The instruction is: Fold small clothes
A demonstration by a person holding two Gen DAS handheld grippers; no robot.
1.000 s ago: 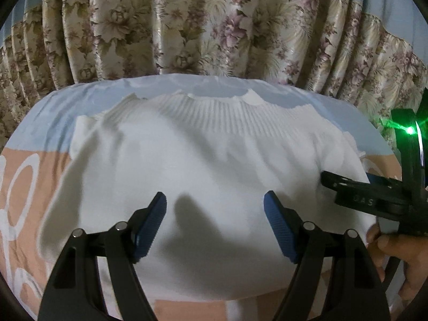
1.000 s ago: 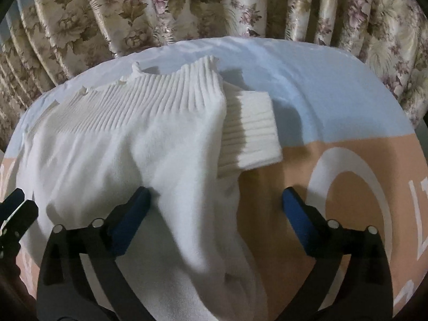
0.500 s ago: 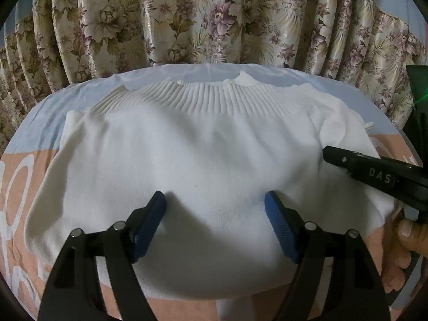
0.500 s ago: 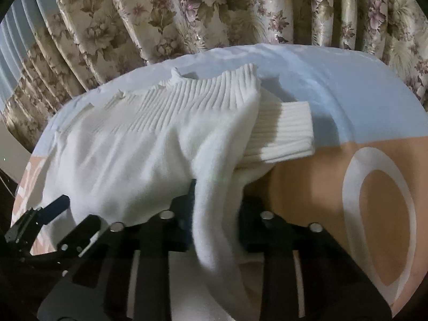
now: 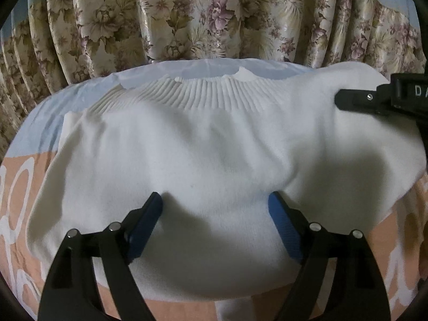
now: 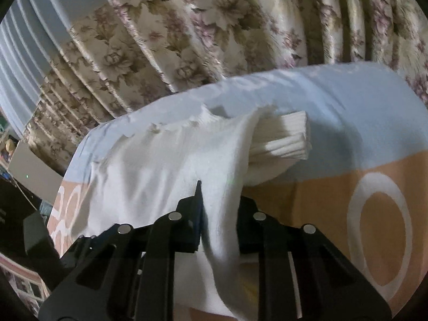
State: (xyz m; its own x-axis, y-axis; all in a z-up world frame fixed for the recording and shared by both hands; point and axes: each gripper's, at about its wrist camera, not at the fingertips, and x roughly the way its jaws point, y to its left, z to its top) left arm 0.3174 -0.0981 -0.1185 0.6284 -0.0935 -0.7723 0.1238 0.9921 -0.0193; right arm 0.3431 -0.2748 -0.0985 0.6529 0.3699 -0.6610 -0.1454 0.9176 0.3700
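A white knit sweater [image 5: 203, 144] lies spread on the bed, its ribbed hem toward the curtain. My left gripper [image 5: 215, 208] is open, its blue pads resting on the sweater's near part with nothing between them. My right gripper [image 6: 219, 214] is shut on the sweater's right edge [image 6: 222, 187] and holds it raised off the bed. A ribbed cuff [image 6: 283, 139] sticks out from under the lifted fold. The right gripper also shows in the left wrist view [image 5: 374, 99] at the upper right, above the lifted edge.
The bed sheet [image 6: 347, 123] is pale blue at the far side and orange with white rings [image 6: 379, 235] nearer. A floral curtain [image 5: 214, 13] hangs right behind the bed. Dark furniture [image 6: 29, 214] stands at the left.
My right gripper closed on the sweater's right edge and lifted it up and leftward. My left gripper stayed open on the sweater.
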